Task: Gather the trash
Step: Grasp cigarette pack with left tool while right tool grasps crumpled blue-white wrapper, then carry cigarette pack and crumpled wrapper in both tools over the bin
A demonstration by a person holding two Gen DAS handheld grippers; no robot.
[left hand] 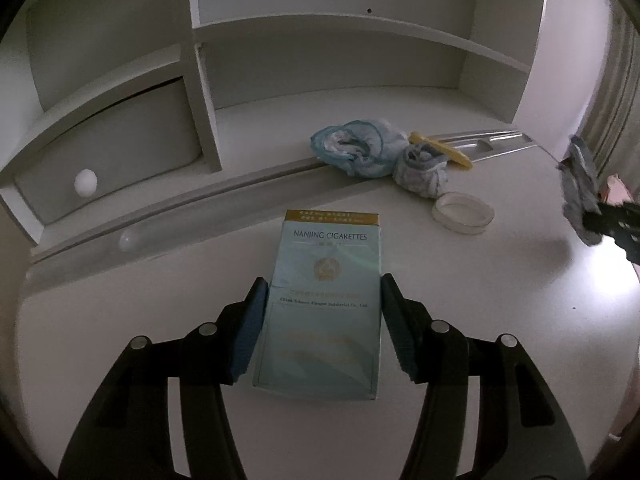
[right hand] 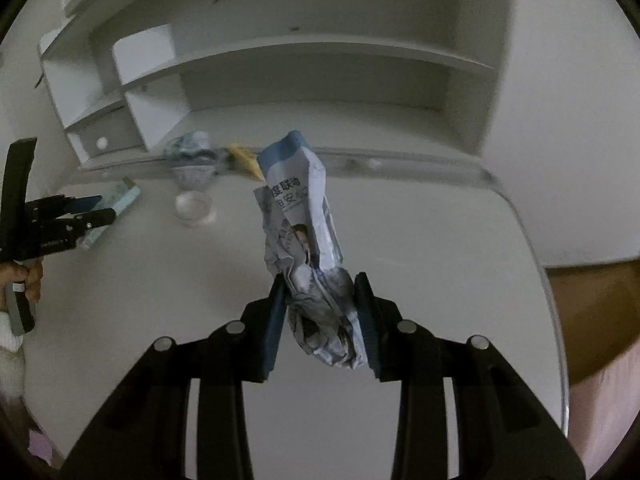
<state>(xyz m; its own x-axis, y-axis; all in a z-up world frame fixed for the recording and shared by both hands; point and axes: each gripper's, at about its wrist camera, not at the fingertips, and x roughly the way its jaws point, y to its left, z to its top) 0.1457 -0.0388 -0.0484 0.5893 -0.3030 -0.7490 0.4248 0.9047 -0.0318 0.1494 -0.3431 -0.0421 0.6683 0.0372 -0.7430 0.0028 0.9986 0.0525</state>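
- White laminate forms the desk, with a shelf unit standing along its far edge; the remaining rubbish is gathered at the far right, against the foot of the shelves.
- Pale blue, the cigarette pack is held flat-faced in the left gripper: both pads are seen touching its long sides, and its long axis runs straight ahead along the fingers, gold end farthest away.
- The crumpled wrapper is clamped by its lower end in the right gripper, lifted clear of the desk, its long axis pointing away and slightly left.
- The crumpled blue bag lies far and right of the left gripper, a grey wad touching its right side, a yellow strip lying behind that wad.
- The round white lid is set nearest of the loose pieces, just in front of the wad.
- Both grippers are judged full, so a drop-off is needed before another pick; no bin is seen. The pile is judged about equally reachable from both, ahead-right of the left gripper, ahead-left of the right.
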